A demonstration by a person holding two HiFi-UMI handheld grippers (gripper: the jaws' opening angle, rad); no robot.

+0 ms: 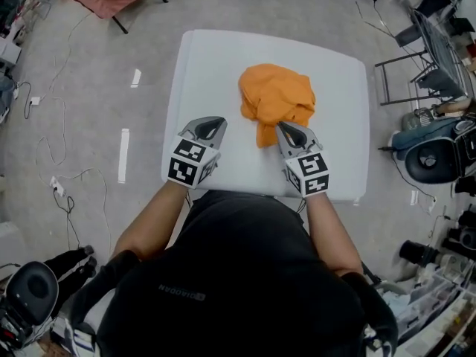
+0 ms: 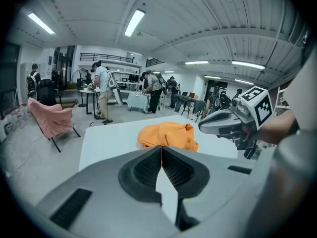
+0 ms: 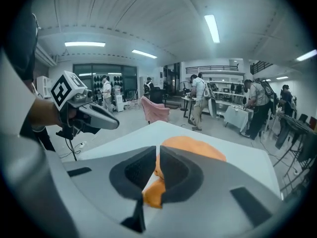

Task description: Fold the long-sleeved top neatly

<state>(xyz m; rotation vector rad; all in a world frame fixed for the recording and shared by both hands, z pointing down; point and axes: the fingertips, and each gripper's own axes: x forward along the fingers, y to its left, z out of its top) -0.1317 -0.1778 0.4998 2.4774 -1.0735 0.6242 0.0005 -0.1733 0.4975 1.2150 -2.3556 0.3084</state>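
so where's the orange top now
In the head view the orange top lies crumpled near the middle of the white table, its near edge beside the right gripper.

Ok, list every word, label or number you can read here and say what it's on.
"DIAOGAN", as far as it can be made out: small grey print on the person's black shirt, upside down in the head view.
Square markers on the left gripper and right gripper: black-and-white patterns, no letters.
Nothing else is readable.
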